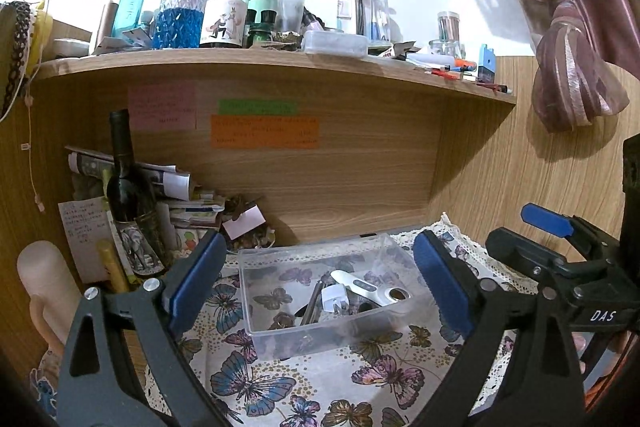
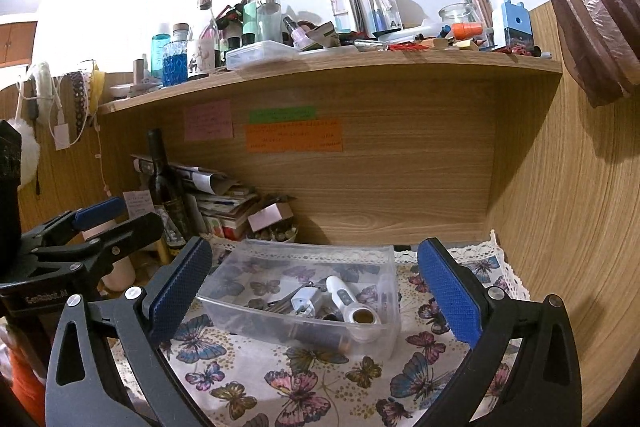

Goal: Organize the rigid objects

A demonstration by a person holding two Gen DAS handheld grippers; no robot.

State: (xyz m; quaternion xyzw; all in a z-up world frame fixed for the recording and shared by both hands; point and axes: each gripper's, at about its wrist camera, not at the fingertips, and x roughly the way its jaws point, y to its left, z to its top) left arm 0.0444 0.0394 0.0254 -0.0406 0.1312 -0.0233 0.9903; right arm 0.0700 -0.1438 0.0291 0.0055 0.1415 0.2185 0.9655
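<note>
- Left gripper (image 1: 316, 287) and right gripper (image 2: 314, 291): jaws spread wide, holding nothing.
- Clear plastic bin (image 1: 280, 331) sits lower centre on the butterfly cloth (image 2: 280, 379), holding a white plug adapter (image 2: 306, 301) and white handheld device (image 2: 344, 297).
- Risk: gripping the thin bin walls may flex them, tipping contents out.

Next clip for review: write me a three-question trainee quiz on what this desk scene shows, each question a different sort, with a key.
1. True or false: the clear plastic rectangular bin on the butterfly-print tablecloth has a lid on it.
2. Multiple choice: the white handheld device with the round lens end lies (A) on the upper wooden shelf, (B) inside the bin, (C) beside the dark glass wine bottle.
3. Fill in: both the left claw and the right claw are ____, neither holding anything.

Key: 1 false; 2 B; 3 open.
</note>
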